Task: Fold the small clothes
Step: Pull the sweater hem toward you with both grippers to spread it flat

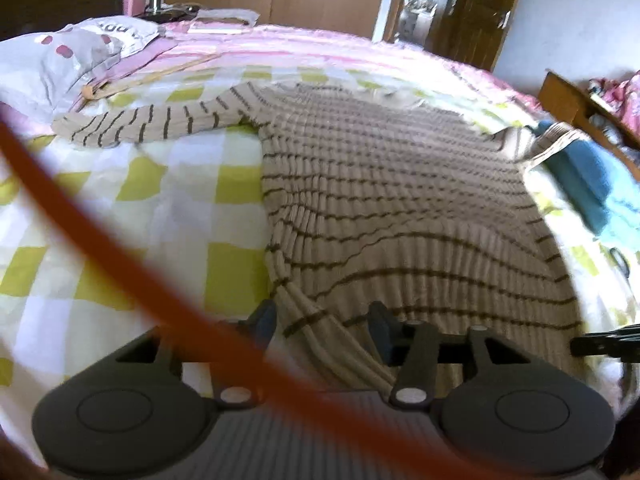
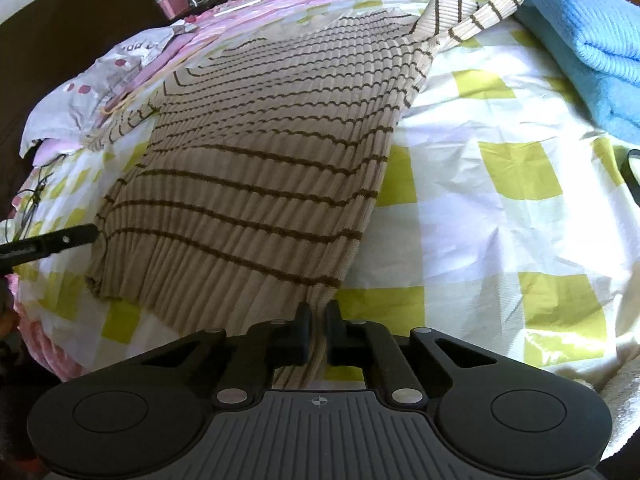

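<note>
A bed [image 2: 500, 208] with a green-and-white checked sheet fills both views, and a beige striped sweater [image 2: 264, 176] lies spread flat across the middle of it, one sleeve reaching toward the upper left in the left wrist view. A folded blue towel [image 2: 592, 40] sits at the upper right. At the bottom centre, the right gripper [image 2: 318, 320] has its jaws pressed together pinching the sweater's hem, while the left gripper [image 1: 322, 320] stands with jaws spread, hem fabric bunched between them.
</note>
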`<state>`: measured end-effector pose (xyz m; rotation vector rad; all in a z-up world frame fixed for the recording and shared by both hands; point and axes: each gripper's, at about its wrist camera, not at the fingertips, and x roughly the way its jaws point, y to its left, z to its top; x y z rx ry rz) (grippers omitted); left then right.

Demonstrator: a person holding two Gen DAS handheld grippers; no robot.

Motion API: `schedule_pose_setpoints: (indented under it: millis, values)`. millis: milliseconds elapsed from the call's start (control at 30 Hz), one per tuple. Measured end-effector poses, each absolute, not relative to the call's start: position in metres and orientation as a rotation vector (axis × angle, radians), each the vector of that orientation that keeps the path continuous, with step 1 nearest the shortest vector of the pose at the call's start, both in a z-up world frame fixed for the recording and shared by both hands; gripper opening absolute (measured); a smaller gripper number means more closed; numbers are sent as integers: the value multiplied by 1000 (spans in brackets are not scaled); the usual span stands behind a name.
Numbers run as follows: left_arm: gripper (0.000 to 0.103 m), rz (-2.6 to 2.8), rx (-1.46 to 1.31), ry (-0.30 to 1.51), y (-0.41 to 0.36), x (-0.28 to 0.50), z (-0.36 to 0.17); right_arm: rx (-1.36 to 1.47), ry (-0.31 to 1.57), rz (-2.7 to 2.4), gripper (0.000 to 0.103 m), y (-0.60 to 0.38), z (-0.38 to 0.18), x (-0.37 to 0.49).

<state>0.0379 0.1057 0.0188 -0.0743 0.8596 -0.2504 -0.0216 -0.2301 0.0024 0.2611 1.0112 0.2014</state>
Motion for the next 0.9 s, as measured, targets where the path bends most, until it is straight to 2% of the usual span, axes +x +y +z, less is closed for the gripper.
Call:
schedule_pose_setpoints:
  millis: [133,200,267,400,633,767,900]
  values:
    - [51,-191,-47,916,99,42,5,241,993,181,5,-237,7,-26]
    - [30,-181,-52,935,100,42,3,240,992,167,4,-243,8,-27]
    - [20,-191,-110,949,111,41,5,235,992,150,4,-249,10,-28]
    - [16,-163,-86,973,121,34,8,209,994,118,4,-261,13,-31]
    - [16,-140,-24,1027,118,25,7,145,1047,77,4,-266,6,-28]
    - [17,-154,23,1017,110,27,15,118,1053,82,10,-261,7,-22]
    - [18,-157,43,971,111,21,30,51,981,42,12,-257,23,-28]
